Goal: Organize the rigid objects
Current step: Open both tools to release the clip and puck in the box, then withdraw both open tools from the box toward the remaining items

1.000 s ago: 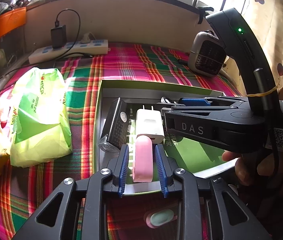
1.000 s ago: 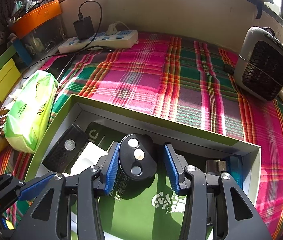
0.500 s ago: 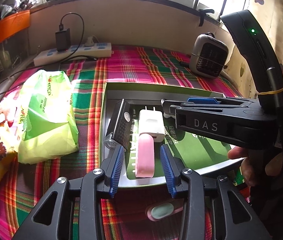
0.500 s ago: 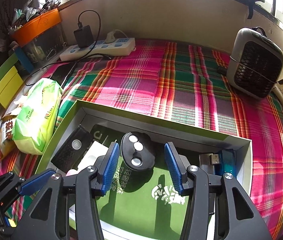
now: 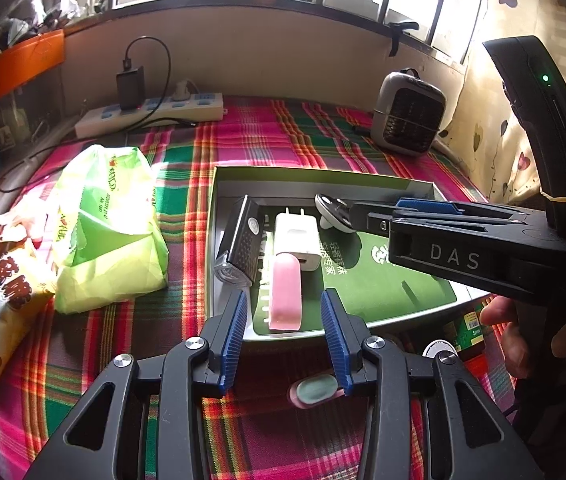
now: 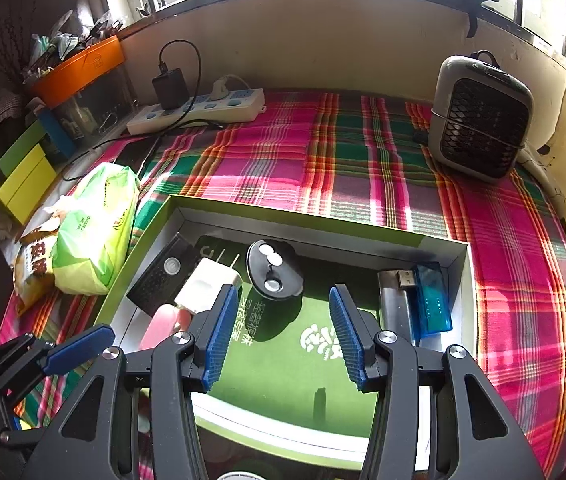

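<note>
Jaws of both grippers spread, empty; box (image 6: 283, 216) holds pink case (image 5: 285, 295), white charger (image 5: 297, 238), black disc (image 6: 273, 270).

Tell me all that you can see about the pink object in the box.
The pink object is a smooth, glossy oblong with rounded ends; it looks like plastic, and its purpose cannot be told. It lies flat in the box, near the front left corner, lengthwise toward the white charger, whose near edge its far end reaches. A black gadget stands to its left. The left gripper is open just before it, not touching.
</note>
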Demonstrator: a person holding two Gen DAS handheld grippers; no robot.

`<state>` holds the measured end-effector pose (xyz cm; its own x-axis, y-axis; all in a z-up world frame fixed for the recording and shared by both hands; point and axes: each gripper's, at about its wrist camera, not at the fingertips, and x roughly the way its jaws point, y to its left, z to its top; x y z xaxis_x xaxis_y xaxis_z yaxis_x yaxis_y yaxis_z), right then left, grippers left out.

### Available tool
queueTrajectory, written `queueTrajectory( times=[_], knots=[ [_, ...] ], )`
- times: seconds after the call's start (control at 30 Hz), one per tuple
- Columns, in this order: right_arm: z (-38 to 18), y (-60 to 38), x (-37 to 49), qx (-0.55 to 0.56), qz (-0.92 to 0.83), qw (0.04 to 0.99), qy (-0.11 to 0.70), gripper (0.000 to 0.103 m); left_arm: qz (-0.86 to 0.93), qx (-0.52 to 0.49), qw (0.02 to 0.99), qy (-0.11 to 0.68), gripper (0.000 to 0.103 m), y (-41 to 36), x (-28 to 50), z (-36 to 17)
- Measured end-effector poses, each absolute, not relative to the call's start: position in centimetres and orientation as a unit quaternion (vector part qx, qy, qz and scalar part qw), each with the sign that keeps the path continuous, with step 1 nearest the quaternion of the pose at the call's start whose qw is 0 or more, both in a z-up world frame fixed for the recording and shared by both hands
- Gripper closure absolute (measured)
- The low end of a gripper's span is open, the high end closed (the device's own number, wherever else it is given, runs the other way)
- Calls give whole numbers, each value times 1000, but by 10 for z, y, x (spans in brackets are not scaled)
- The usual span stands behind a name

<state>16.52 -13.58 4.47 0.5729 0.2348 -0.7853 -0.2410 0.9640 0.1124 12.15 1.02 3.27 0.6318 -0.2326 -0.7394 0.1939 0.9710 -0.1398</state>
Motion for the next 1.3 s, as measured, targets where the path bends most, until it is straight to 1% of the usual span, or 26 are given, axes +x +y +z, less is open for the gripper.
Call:
queueTrajectory(
  times=[0.43, 0.7, 1.3],
  knots=[
    [62, -160, 121, 27, 125, 901, 415, 54, -122, -25, 907, 401, 66, 13, 94, 43],
    [60, -179, 95, 37, 101, 907, 407, 54, -124, -30, 907, 401, 66, 18, 76, 44],
    [40, -219, 42, 57, 40, 914, 400, 54, -127, -52, 892, 431, 66, 29, 61, 17]
  ],
)
